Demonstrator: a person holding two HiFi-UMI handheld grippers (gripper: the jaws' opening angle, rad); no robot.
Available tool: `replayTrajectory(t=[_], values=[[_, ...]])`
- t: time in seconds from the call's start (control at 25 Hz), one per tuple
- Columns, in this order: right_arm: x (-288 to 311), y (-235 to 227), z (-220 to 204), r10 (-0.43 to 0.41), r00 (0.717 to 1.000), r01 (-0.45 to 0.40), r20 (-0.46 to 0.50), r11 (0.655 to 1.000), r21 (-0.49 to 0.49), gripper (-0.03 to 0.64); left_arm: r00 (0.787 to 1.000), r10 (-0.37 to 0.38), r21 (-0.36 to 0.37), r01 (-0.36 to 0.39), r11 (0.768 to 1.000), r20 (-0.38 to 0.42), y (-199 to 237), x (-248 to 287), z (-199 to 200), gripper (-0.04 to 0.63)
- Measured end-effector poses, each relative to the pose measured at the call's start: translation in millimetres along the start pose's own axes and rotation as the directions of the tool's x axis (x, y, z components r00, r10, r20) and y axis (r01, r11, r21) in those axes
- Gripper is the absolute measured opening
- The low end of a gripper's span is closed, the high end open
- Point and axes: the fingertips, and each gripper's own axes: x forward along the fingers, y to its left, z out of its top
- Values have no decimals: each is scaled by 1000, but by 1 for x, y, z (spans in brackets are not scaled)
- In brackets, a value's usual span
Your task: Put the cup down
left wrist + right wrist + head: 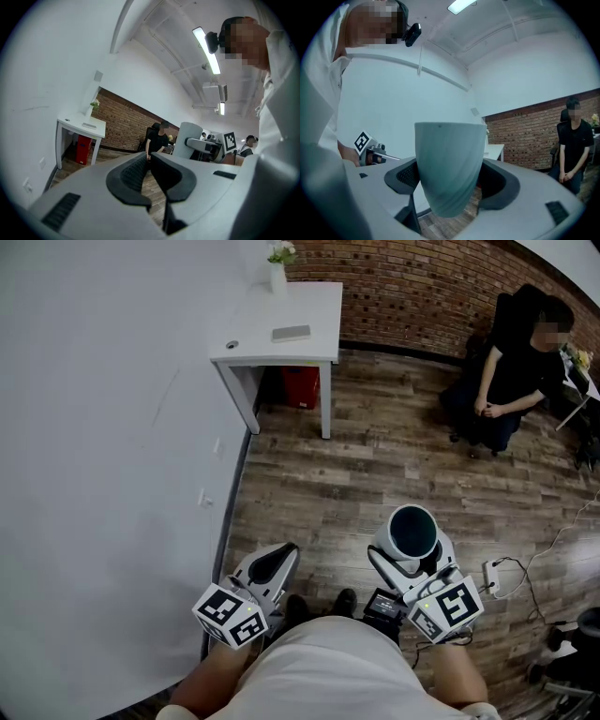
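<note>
The right tongs [451,185] pinch the teal cup [449,159] by its lower wall, above the wooden floor [375,474]. The left tongs [149,168] are pressed together, empty. The white tabletop [309,306] stands well ahead of them, so loosening early would likely drop the cup.

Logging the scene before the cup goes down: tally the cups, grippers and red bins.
Cup: 1
Grippers (left gripper, right gripper): 2
Red bin: 1
Total: 4
</note>
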Motion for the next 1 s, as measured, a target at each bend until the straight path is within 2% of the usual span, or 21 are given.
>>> replayTrajectory(t=[0.16,0.32,0.64,1.0], values=[[-2,-8,-1,9,1000,-9,-3,1000,2,374,1000,11,5,-11,1000,-2,-3,9,-2,17],[-5,-18,-2,20,1000,-20,-7,1000,2,374,1000,23,11,-23,1000,8,-8,20,-1,54],[-7,-45,-5,50,999,-50,-18,999,6,374,998,43,6,-43,999,45,-19,47,2,54],[24,-55,-5,108,994,-108,-33,994,11,374,997,67,10,-67,998,38,-1,64,11,54]])
